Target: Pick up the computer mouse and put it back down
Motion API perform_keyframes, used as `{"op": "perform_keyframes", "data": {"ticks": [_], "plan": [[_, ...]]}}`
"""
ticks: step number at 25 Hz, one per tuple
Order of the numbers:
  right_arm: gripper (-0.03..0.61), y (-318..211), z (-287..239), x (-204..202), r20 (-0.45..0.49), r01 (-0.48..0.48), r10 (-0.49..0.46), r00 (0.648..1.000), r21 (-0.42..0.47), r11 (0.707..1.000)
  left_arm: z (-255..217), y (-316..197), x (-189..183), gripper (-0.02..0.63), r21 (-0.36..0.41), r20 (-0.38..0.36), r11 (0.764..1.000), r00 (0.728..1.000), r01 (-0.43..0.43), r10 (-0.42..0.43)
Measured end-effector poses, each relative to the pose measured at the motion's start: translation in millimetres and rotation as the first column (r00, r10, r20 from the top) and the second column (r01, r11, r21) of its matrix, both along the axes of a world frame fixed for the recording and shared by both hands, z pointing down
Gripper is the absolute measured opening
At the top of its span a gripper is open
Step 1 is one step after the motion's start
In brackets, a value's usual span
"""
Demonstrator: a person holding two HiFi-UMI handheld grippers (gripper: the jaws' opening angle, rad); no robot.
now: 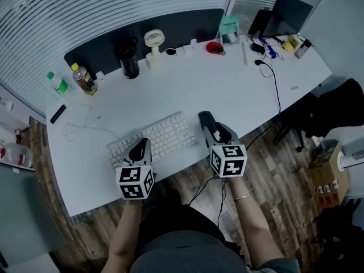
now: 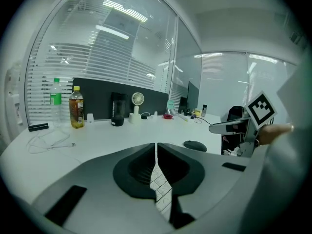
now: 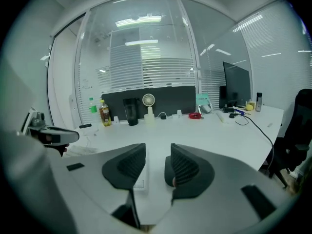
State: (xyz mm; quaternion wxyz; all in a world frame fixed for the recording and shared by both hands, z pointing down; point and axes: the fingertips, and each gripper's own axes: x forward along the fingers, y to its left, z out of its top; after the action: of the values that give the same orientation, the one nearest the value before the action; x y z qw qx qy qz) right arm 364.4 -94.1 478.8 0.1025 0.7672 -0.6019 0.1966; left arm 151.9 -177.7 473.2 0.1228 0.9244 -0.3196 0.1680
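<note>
The dark computer mouse lies on the white desk, right of the white keyboard. In the left gripper view the mouse rests flat, with the right gripper hanging above it and apart from it. My right gripper is open, its jaws parted with nothing between them. The mouse peeks out beside the right jaw, mostly hidden. My left gripper hovers over the keyboard's near edge, its jaws shut and empty.
Along the desk's back stand two bottles, a black mug, a small fan and a monitor. A black cable runs to the right edge. A white cable lies at the left. A chair stands at the right.
</note>
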Motion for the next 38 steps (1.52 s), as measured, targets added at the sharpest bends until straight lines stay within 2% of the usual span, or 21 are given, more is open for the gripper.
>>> {"op": "perform_keyframes", "data": {"ticks": [7,14,19,31,38], "plan": [[0.112,19,-33,-24,0.006,-0.011,0.011,1.000,0.083,0.996,-11,6,-8,0.032,0.024,-0.015,0.999,0.999,-0.032,0.032],[0.072,41,-41,-50,0.030,-0.053,0.050,0.998,0.111,0.992,-20,11,-20,0.032,0.039,-0.027,0.997,0.998,-0.060,0.061],[0.007,56,-47,-68,0.041,-0.087,0.082,0.996,0.135,0.987,-25,16,-30,0.032,0.041,-0.038,0.997,0.997,-0.064,0.065],[0.002,82,-48,-93,0.151,-0.148,0.122,0.981,0.175,0.973,-29,30,-49,0.032,0.044,-0.050,0.996,0.995,-0.080,0.082],[0.002,88,-49,-105,0.157,-0.157,0.130,0.979,0.177,0.972,-35,32,-58,0.032,0.053,-0.058,0.995,0.995,-0.083,0.086]]}}
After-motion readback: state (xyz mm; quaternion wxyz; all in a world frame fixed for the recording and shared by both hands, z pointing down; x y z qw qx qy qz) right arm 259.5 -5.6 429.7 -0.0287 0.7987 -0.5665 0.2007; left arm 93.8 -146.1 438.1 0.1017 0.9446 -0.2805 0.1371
